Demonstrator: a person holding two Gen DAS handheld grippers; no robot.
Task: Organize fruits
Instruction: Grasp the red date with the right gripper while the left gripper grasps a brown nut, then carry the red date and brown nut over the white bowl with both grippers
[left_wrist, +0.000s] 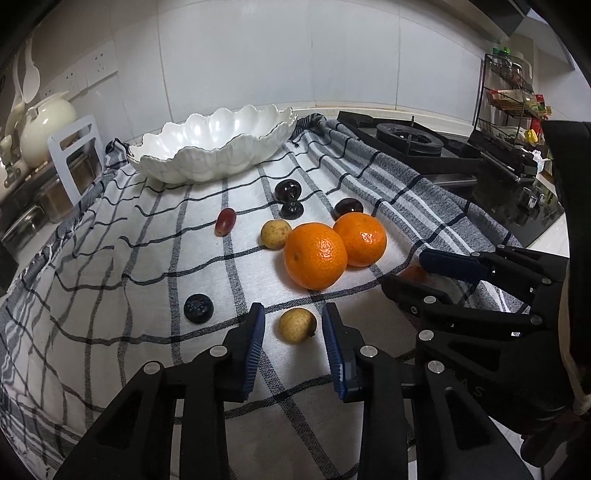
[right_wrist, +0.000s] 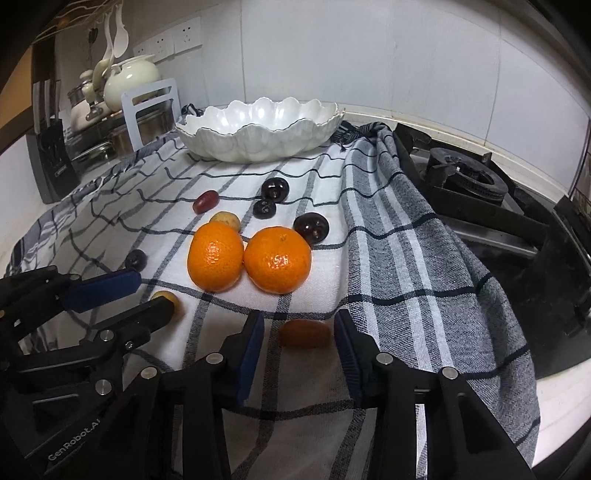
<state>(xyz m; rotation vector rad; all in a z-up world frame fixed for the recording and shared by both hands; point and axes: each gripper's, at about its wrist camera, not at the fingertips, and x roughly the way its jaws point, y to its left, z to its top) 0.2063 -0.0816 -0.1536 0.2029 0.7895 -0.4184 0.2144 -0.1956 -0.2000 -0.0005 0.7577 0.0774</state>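
Observation:
A small tan longan (left_wrist: 297, 325) lies on the checked cloth (left_wrist: 147, 258) between the blue pads of my left gripper (left_wrist: 294, 309); a thin gap shows on each side, so the gripper is open around it. In the right wrist view a small orange kumquat (right_wrist: 304, 333) lies between the pads of my right gripper (right_wrist: 299, 315), also open, its right pad very near the fruit. Two mandarins (left_wrist: 316, 256) (right_wrist: 277, 258) sit side by side just beyond. A white scalloped bowl (left_wrist: 214, 147) stands empty at the back of the cloth.
Loose on the cloth are a second longan (left_wrist: 275, 233), a red grape (left_wrist: 225, 220), a blueberry (left_wrist: 198, 308) and three dark round fruits (left_wrist: 287, 190). A gas hob (left_wrist: 413, 142) lies to the right, pots and a white teapot (left_wrist: 46, 122) to the left.

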